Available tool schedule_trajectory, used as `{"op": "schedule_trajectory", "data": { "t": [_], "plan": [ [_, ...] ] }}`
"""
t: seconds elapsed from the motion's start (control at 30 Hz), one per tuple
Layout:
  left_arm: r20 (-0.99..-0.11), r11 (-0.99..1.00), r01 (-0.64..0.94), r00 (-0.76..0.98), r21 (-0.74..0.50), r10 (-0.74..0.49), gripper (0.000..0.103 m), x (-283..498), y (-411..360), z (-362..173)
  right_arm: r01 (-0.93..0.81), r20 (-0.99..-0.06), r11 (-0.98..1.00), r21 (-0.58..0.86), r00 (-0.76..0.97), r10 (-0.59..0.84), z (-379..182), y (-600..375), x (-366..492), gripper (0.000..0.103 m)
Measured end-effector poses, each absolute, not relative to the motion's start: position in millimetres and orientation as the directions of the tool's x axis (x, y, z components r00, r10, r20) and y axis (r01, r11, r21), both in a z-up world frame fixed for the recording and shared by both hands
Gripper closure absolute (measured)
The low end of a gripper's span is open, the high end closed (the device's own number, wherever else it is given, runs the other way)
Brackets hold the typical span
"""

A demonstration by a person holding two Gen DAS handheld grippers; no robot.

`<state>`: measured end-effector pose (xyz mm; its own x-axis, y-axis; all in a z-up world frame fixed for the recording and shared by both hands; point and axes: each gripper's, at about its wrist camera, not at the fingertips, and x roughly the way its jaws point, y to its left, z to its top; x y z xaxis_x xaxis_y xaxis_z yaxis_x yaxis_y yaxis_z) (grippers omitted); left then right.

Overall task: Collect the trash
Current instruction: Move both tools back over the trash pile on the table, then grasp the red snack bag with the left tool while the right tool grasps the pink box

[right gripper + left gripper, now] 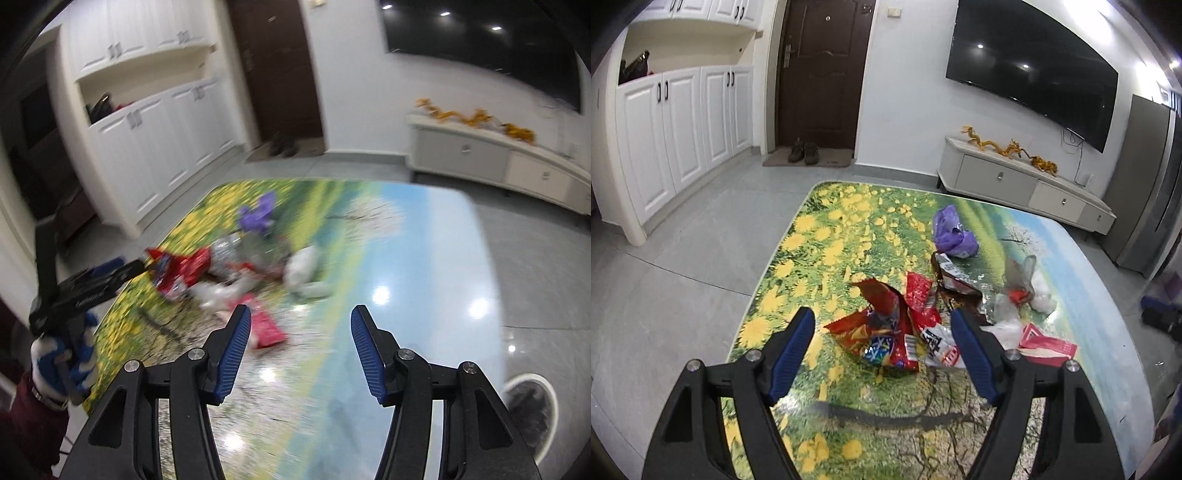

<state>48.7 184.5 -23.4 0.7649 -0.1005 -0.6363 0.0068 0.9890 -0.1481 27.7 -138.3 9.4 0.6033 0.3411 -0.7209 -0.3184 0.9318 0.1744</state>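
- Trash sits in one loose cluster on the table [783, 266], roughly mid-surface, spilling toward the sky-blue side of the printed top. Nothing is collected yet, as far as the views show.
- Nearest piece: a torn red snack bag [882, 332], open and crumpled. It lies on the table ahead of the left gripper [882, 325], lined up with the gap between the jaws.
- Left gripper: jaws wide, nothing between the pads. My read: spread that far to take the puffy bag whole, not by an edge.
- Beside the bag: a red wrapper [918, 295], a white packet [942, 347] and a flat pink box [1049, 345], all touching or overlapping. A grab here may drag neighbours along.
- Further back: a brown wrapper [955, 277], clear crumpled plastic [1019, 280] and a purple bag [955, 236] at the far end of the pile.
- Right gripper [301, 343]: jaws part open, empty, hovering over bare table on the blue side. The pink box [266, 326] lies just past its left finger, likely its target. View is blurred, so contact is unclear.
- Right view also shows the left gripper [110, 275] in a gloved hand [61, 354], reaching in from the table's yellow-flower edge.
- Round bin [532, 406] on the floor beside the table's corner: probable drop point, close to the right hand.
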Motion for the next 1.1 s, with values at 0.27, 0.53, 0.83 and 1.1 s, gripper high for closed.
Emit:
{"op": "schedule_trajectory", "data": {
  "t": [0.27, 0.53, 0.83, 1.1],
  "plan": [
    [-0.677, 0.978, 0.007, 0.721, -0.21, -0.15, 0.027, 89.4, 189.5, -41.0, -0.464, -0.773, 0.86, 0.213, 0.458, 0.439, -34.3, -82.9, 54.9, 0.041],
    [-0.7, 0.965, 0.017, 0.686, -0.26, -0.2, 0.028, 86.0, 193.8, -60.2, -0.493, -0.812, 0.85, 0.183, 0.412, 0.414, -62.2, -62.2, 73.8, 0.041],
    [-0.701, 0.949, 0.033, 0.666, -0.313, -0.255, 0.064, 71.5, 197.2, -65.6, -0.489, -0.83, 0.854, 0.179, 0.391, 0.398, -76.4, -61.5, 69.1, 0.071],
    [-0.678, 0.945, 0.032, 0.689, -0.324, -0.256, 0.081, 44.7, 197.6, -54.4, -0.502, -0.818, 0.845, 0.187, 0.396, 0.416, -69.6, -68.6, 46.3, 0.089]
  ]
}}
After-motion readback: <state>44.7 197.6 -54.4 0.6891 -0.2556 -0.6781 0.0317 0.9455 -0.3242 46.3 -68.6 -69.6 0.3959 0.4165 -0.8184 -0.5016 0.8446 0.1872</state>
